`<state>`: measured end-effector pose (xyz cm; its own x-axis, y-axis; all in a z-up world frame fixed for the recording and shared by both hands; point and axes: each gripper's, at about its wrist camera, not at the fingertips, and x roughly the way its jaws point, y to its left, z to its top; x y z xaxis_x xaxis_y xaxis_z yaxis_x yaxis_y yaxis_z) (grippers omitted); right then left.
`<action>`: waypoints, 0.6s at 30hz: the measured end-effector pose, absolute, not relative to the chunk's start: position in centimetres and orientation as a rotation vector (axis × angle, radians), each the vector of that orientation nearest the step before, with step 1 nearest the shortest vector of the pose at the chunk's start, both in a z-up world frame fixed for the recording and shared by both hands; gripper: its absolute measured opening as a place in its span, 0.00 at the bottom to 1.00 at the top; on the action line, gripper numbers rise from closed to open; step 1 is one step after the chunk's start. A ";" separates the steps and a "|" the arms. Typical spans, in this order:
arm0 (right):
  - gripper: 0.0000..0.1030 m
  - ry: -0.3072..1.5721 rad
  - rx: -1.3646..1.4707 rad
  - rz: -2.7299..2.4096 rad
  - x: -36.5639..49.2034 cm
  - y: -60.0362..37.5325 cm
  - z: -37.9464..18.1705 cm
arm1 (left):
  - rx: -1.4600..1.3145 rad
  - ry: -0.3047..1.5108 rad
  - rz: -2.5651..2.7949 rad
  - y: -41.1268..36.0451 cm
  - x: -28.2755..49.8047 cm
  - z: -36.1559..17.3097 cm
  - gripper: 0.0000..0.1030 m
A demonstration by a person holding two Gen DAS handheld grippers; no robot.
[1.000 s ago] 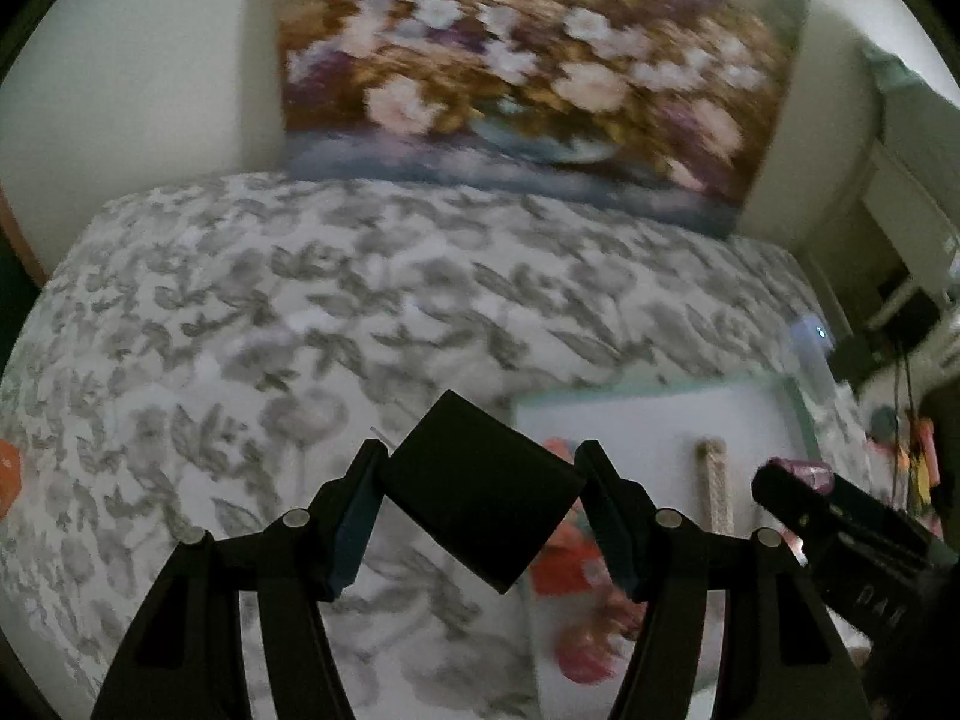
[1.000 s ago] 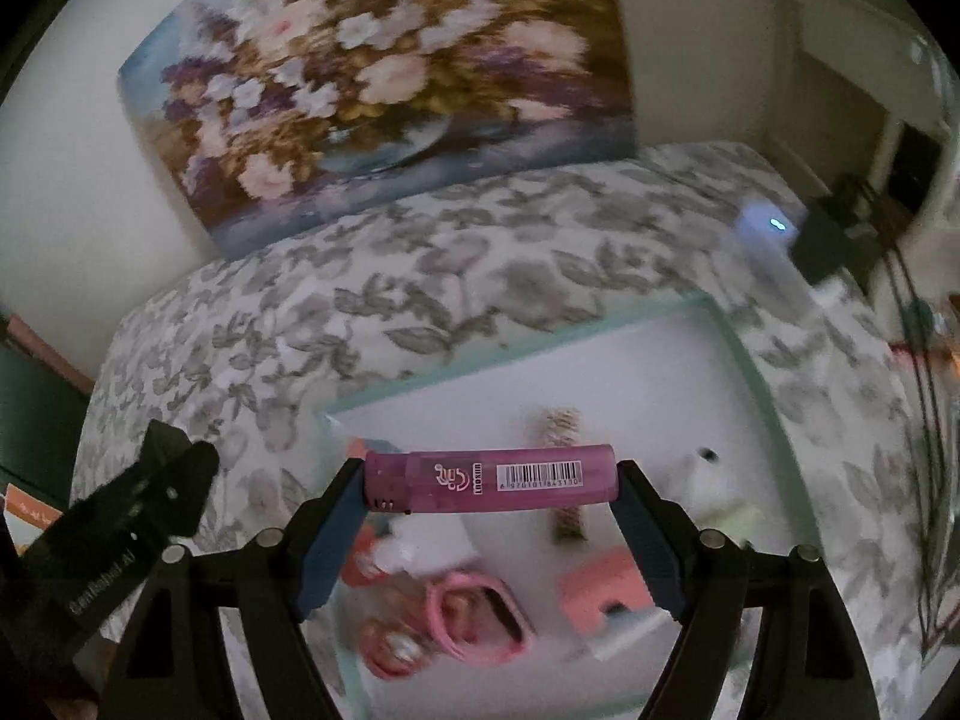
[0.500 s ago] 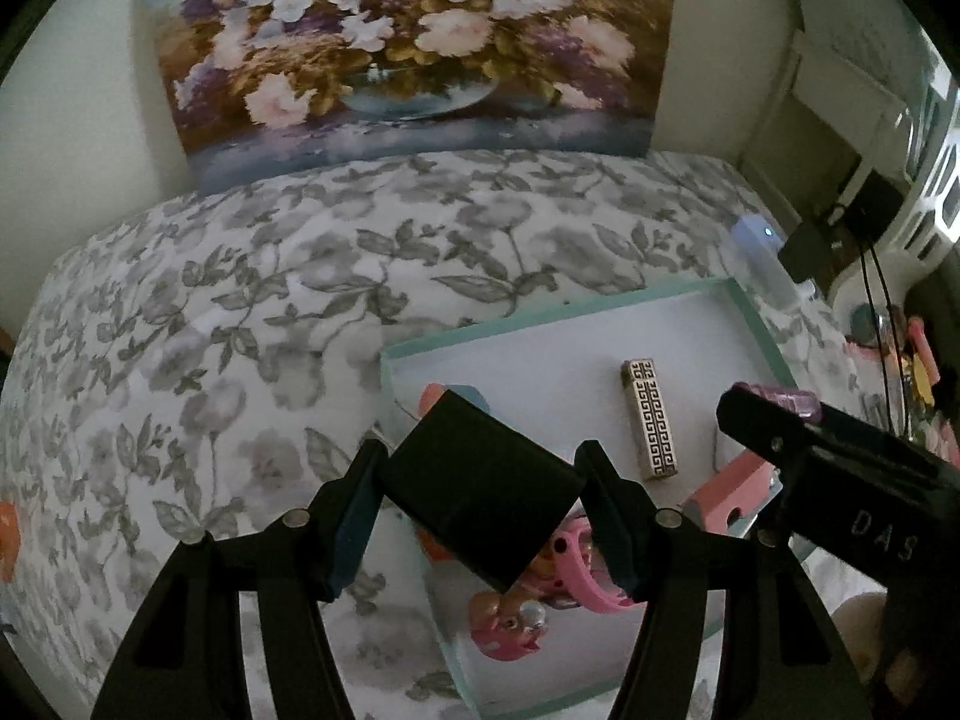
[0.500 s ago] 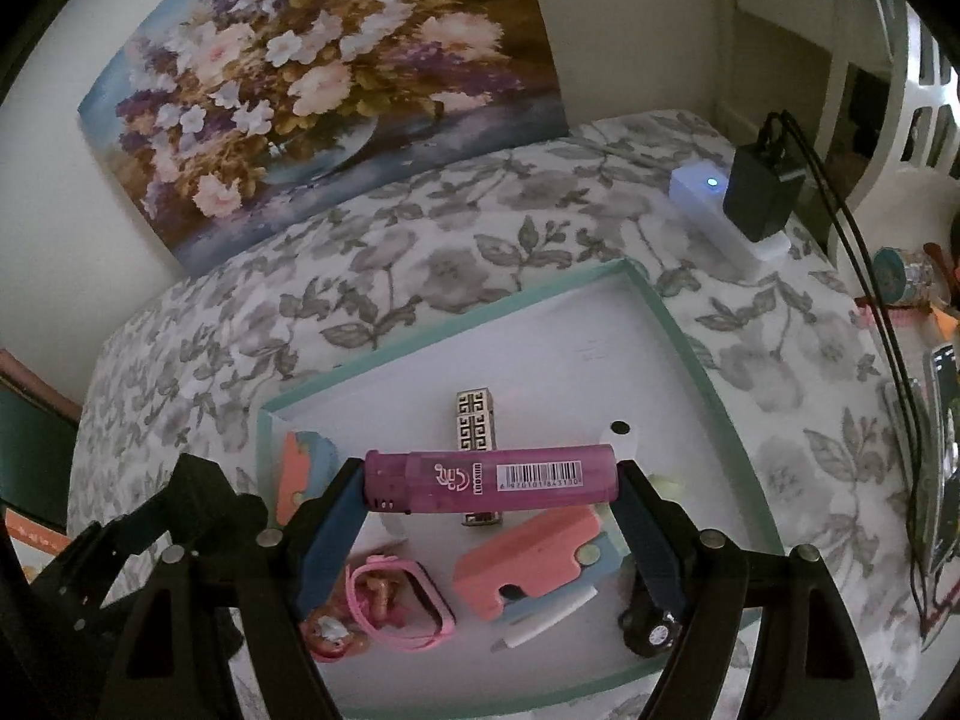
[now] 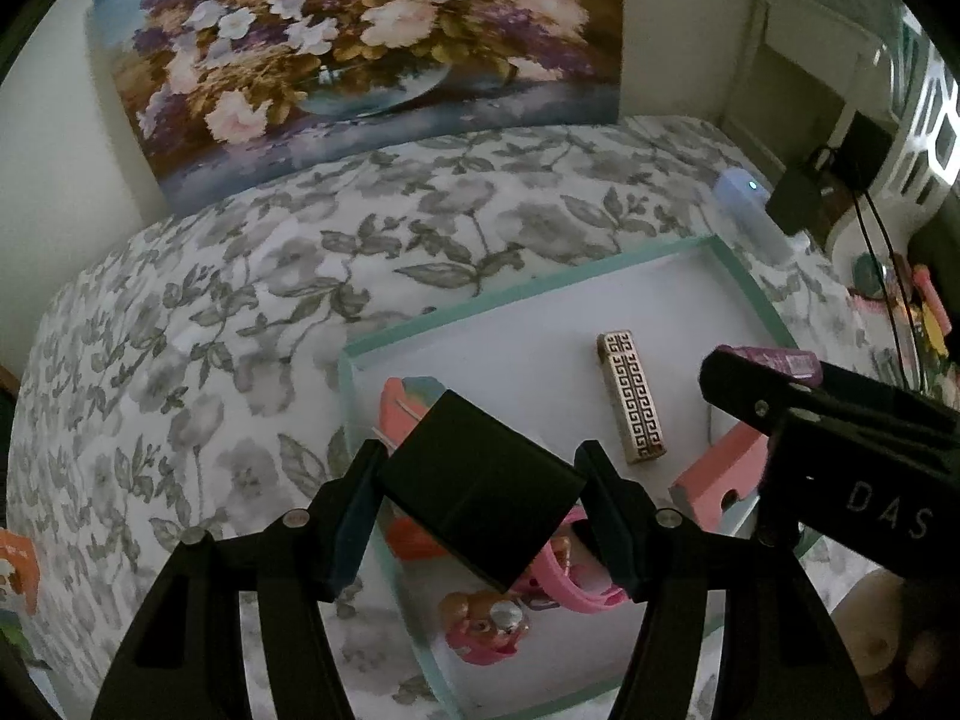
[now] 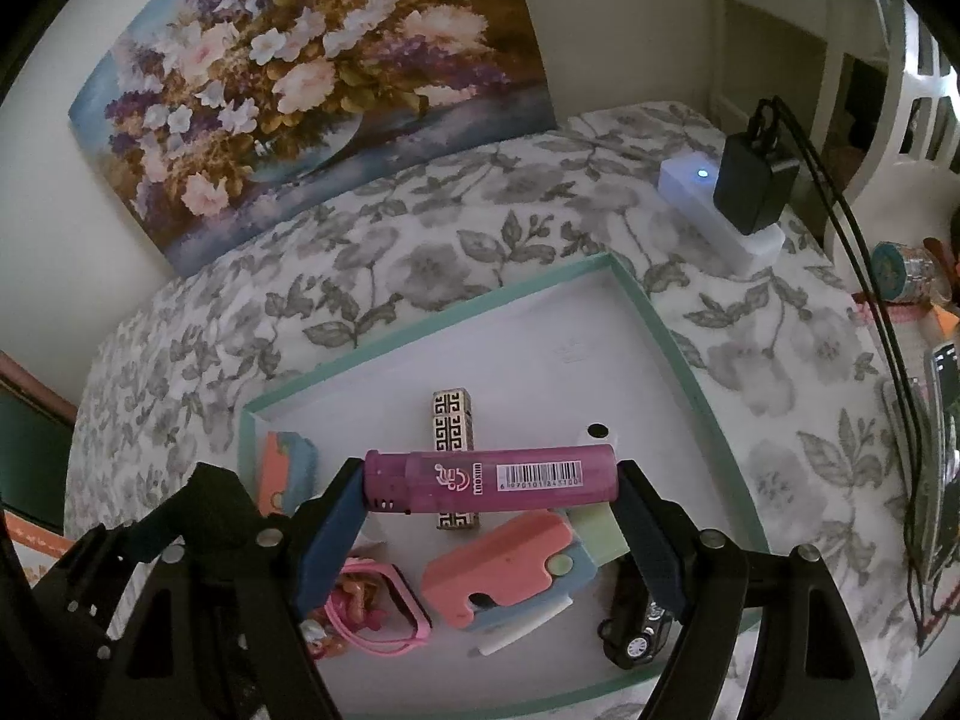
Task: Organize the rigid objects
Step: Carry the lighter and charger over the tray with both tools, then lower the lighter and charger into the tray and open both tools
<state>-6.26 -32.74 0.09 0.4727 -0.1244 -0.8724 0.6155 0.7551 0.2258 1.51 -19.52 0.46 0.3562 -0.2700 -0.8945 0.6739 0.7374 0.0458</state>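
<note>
Pink lighter: the translucent pink plastic lighter with a barcode label lies crosswise between the pads of the right gripper, clamped end to end, above the shallow white tray with a mint-green rim.
Black box: the matte black square box is pinched corner to corner, tilted like a diamond, in the left gripper, over the tray's near-left corner.
Change since a second ago: both views have slid from the grey floral bedspread to over the tray, so more of its contents show; each grip is unchanged.
Tray contents: a cream bar with a dark Greek-key pattern, a coral-and-blue flat piece, a pink toy watch, a small black toy car (near the front rim).
Backdrop: a floral painting leans against the wall; a white power strip with a black charger sits beyond the tray.
</note>
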 end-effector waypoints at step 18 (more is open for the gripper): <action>0.81 1.034 0.553 -0.471 -5.7 -32.2 -1.2 | 0.536 1.029 -0.654 -21.1 -0.1 -0.6 0.68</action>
